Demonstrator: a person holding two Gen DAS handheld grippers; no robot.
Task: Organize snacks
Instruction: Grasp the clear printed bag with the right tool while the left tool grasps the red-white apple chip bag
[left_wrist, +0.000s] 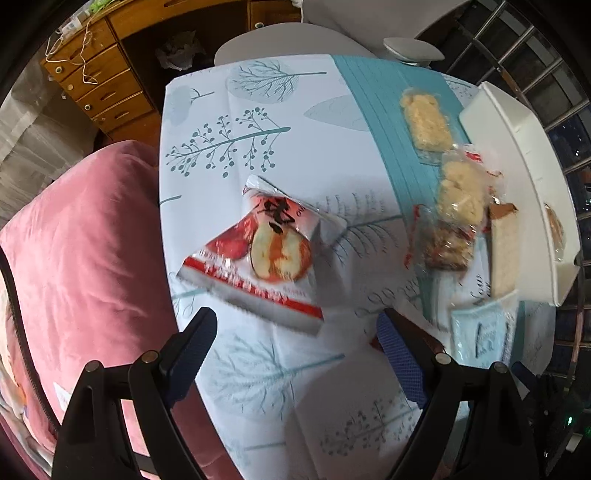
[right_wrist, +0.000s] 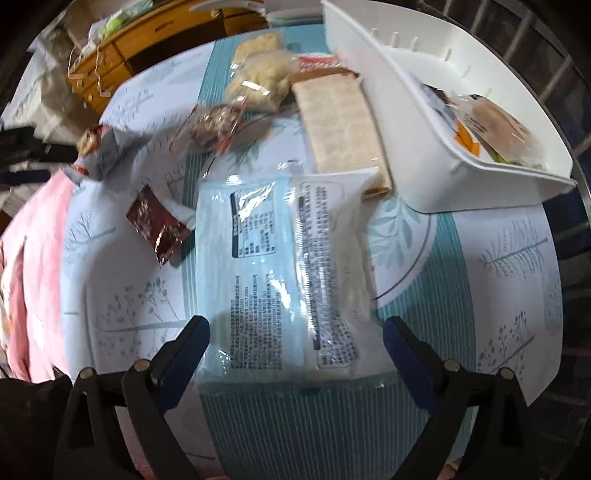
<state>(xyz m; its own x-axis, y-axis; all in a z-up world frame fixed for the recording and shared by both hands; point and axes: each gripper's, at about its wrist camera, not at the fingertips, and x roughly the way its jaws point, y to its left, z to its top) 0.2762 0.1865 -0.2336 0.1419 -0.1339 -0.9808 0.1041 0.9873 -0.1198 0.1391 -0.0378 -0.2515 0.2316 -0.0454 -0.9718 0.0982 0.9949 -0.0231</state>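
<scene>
Left hand-held gripper (left_wrist: 295, 332) released | right hand-held gripper (right_wrist: 295, 339) released | pale-blue packet (right_wrist: 273, 273) print illegible

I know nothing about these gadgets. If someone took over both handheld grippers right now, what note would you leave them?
Left gripper: open, empty, above the red apple-chip bag.
Right gripper: open, empty, straddling the pale blue packet without pinching it.
White tray: at the table's far edge, with one wrapped snack inside.
Still loose on the tablecloth: both of those, a long cracker pack, two puffed-rice packs, a nut bar and a small dark red sachet.
Done: apparently one snack trayed. Left: probably everything else.
</scene>
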